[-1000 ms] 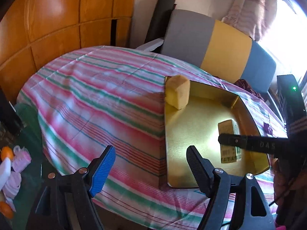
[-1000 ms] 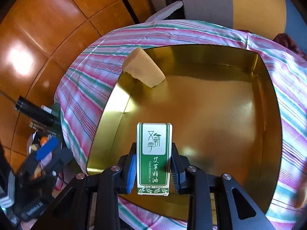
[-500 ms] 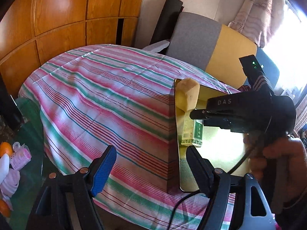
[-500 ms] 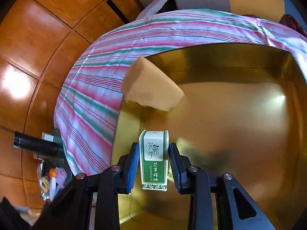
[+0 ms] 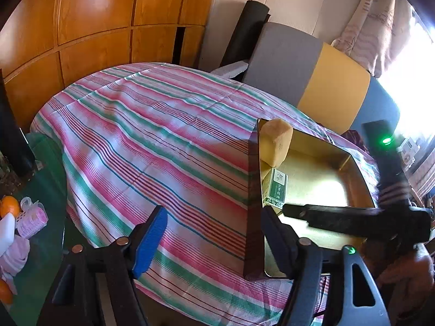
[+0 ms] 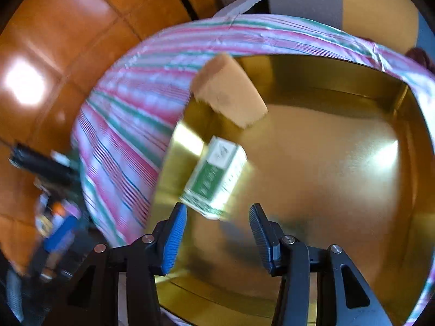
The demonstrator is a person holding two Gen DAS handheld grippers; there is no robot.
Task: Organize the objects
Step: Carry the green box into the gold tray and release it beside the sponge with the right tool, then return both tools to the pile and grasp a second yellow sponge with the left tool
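A gold metal tray sits on the striped tablecloth. In it a yellow sponge block leans in the near-left corner. A green-and-white essential oil box lies just below the sponge against the tray's left wall. My right gripper is open and empty, just behind the box; it also shows in the left wrist view as a dark bar over the tray. My left gripper is open and empty, above the tray's left edge and the cloth.
A grey, yellow and blue chair back stands behind the table. Wooden wall panels are at the left. Oranges and pink items lie on a green surface at the lower left.
My right gripper has opened and let go of the oil box, which now lies in the tray by the sponge. The right gripper has pulled back a little.
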